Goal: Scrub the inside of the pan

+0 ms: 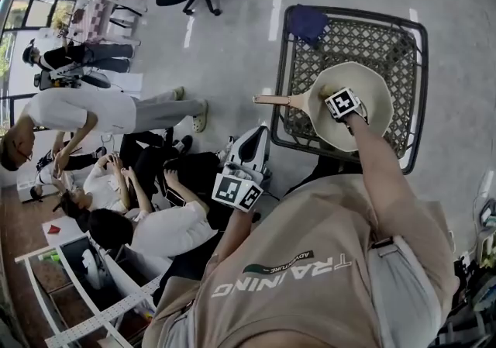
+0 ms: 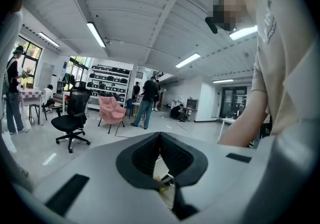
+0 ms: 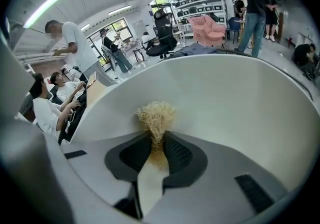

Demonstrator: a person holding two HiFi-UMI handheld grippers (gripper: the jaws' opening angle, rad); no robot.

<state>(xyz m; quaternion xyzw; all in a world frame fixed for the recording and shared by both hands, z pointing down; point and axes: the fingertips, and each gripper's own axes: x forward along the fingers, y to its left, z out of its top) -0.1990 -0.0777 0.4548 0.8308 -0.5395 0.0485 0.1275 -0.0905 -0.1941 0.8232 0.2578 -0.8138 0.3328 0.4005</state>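
The right gripper (image 3: 157,137) is closed on a scrubber (image 3: 156,115) (a tuft of pale straw-coloured fibres on a flat light strip). The strip is pinched between the two dark pads, and the tuft stands out past the fingertips. The jaws are kept only narrowly apart, by the thickness of the strip. The tuft is pressed against the inner wall of the pan (image 1: 376,87), whose cream curve fills most of the right gripper view. In the head view this gripper is pointed steeply down into the pan, and its marker cube (image 1: 343,102) is seen over the middle of the bowl.

The pan is laid on a dark wire-mesh table (image 1: 407,44), towards the table's left side as the head view shows it. Its wooden handle (image 1: 273,99) is stuck out past the table's rim. A blue cloth (image 1: 308,23) is bunched on the far left corner of the table, apart from the pan.

The left gripper (image 2: 160,135) is held well apart from the pan and the table, low at the person's left side, and is aimed roughly level across the room. Its jaws are brought together so that the pad tips meet, and nothing is seen clamped between them.
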